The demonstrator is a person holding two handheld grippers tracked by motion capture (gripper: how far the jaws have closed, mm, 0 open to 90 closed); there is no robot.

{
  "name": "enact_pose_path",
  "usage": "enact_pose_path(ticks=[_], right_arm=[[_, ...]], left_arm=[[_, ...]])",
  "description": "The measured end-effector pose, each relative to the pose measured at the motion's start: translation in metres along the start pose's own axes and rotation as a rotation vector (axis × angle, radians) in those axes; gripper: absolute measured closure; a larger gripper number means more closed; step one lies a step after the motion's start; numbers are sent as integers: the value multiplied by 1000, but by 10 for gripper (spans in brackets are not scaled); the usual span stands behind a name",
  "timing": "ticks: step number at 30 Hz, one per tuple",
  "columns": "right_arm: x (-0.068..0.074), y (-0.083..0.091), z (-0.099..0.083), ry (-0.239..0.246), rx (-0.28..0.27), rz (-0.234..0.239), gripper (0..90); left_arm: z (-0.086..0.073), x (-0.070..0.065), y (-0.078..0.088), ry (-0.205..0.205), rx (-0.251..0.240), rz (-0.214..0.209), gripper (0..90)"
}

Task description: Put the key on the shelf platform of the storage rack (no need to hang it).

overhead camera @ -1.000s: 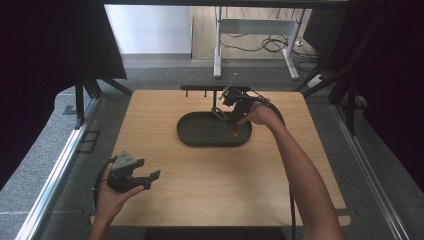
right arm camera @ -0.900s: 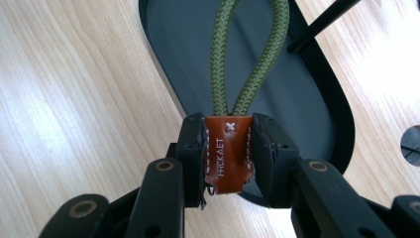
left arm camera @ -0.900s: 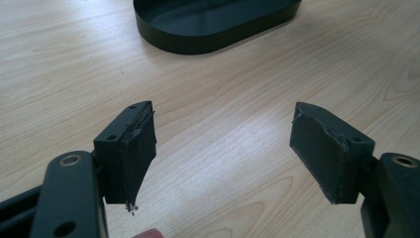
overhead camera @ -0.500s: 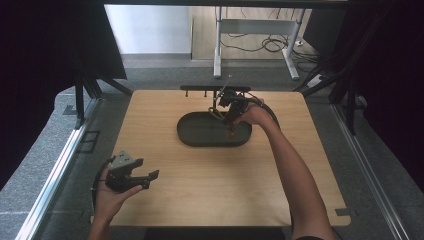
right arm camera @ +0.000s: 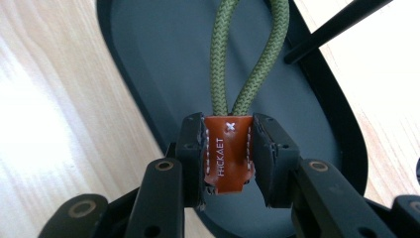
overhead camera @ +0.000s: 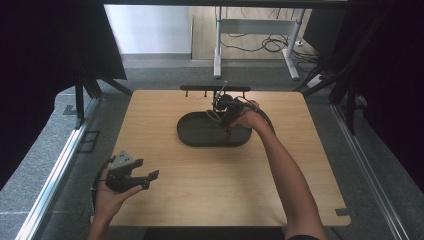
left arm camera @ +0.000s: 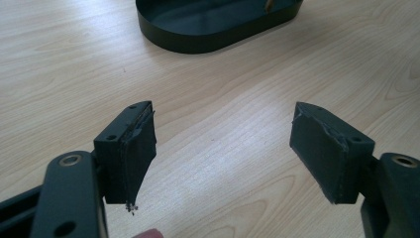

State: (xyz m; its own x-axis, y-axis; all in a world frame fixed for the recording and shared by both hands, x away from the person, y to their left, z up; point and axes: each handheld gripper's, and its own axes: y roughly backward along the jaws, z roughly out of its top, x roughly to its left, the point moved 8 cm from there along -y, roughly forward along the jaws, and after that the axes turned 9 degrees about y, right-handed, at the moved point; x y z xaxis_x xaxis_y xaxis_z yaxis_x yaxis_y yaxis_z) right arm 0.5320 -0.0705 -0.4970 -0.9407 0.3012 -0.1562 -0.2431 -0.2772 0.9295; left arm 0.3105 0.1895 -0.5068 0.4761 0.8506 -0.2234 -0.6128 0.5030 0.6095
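While the right gripper (right arm camera: 228,148) clamps the tab (right arm camera: 227,153) of a green loop (right arm camera: 247,54) over the tray (right arm camera: 148,59) — probably placing it, next a release — left gripper (left arm camera: 223,148) gapes empty.

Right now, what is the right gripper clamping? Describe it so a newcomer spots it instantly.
Start at the black oval tray mid-table. Above its right end the right gripper is shut on a loop of olive-green braided cord. Its orange-brown leather tab, white-stitched and stamped HICKAET, is the only coloured item there.
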Motion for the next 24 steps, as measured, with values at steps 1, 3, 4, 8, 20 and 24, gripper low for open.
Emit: enact_pose_path(ticks=[1,3,4,8,20,24], right_arm=[[0,-2,0,0,2,-5,670],[-1,-4,1,-3,-2,-6,670],[-1,-5,1,-5,-4,-5,670],[0,-13,0,0,-2,-4,668],[5,-31,-7,2,16,0,656],[8,-36,-10,1,28,7,649]], left_arm=[[0,0,0,-1,-1,0,262],[0,0,1,-1,-2,0,262],[0,1,1,0,-3,0,262],[0,1,1,1,-3,1,262],[0,1,1,0,1,1,262],[0,1,1,-1,0,1,262]])
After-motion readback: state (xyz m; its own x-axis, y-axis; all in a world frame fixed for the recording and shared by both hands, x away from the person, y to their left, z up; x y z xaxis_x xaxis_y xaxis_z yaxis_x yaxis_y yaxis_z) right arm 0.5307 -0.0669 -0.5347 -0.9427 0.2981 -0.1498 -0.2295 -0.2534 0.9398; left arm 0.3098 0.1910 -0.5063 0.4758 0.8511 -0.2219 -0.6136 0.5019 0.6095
